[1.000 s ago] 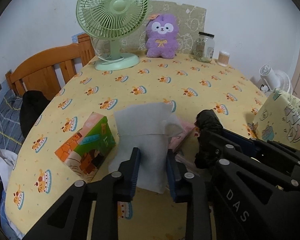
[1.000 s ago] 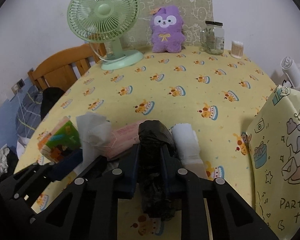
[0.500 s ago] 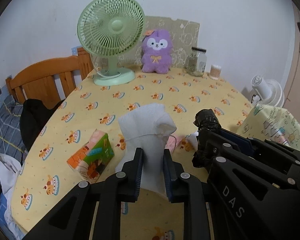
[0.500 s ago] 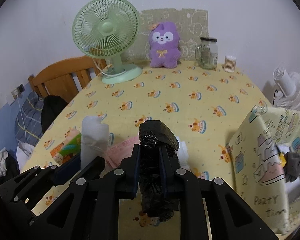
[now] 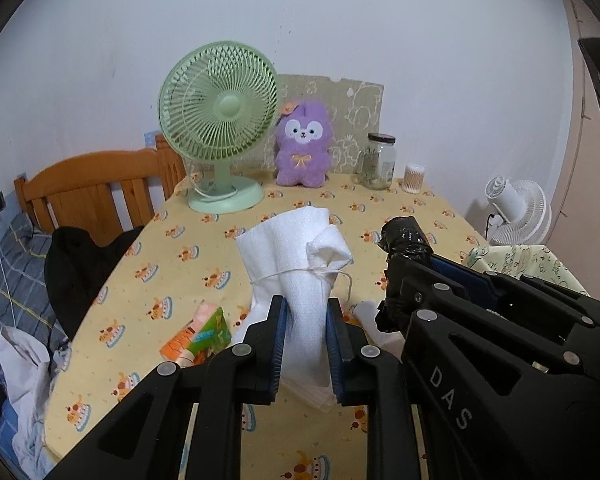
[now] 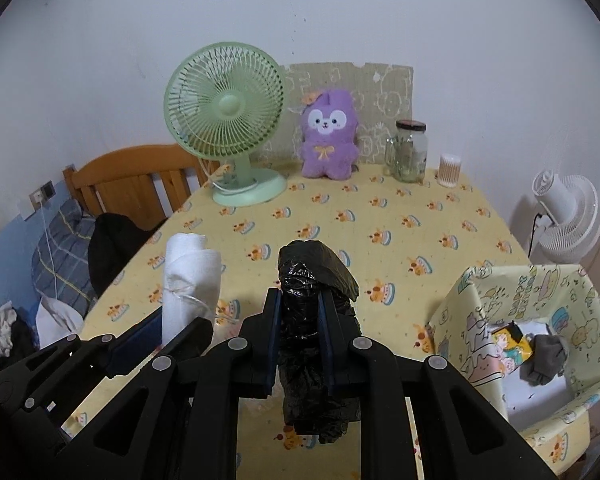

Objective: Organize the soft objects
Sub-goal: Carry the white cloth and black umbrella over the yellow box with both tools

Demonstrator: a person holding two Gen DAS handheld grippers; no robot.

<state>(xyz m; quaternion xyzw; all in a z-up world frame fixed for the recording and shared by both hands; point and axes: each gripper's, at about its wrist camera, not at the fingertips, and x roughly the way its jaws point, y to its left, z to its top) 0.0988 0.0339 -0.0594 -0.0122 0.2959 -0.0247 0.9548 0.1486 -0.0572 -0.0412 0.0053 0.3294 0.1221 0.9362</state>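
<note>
A white cloth bundle tied with string [image 5: 296,264] hangs above the yellow tablecloth [image 5: 292,208], pinched by my left gripper [image 5: 305,314], which is shut on it. The same bundle [image 6: 190,276] shows at the left of the right wrist view. My right gripper [image 6: 299,308] is shut on a black plastic bag roll [image 6: 314,280], held upright off the table. That roll [image 5: 406,236] sticks out at the right of the left wrist view. A tissue pack with green and orange print [image 5: 198,338] lies on the table below the cloth.
A patterned yellow box [image 6: 532,344] at the right holds a grey item and a printed pack. At the back stand a green fan [image 6: 226,120], a purple plush toy [image 6: 330,136], a glass jar [image 6: 410,152] and a cotton swab pot [image 6: 449,170]. A wooden headboard [image 5: 88,192] is on the left.
Both grippers have risen with their loads, so the table and tissue pack look lower and further off. The left jaws closed tighter on the white cloth bundle.
</note>
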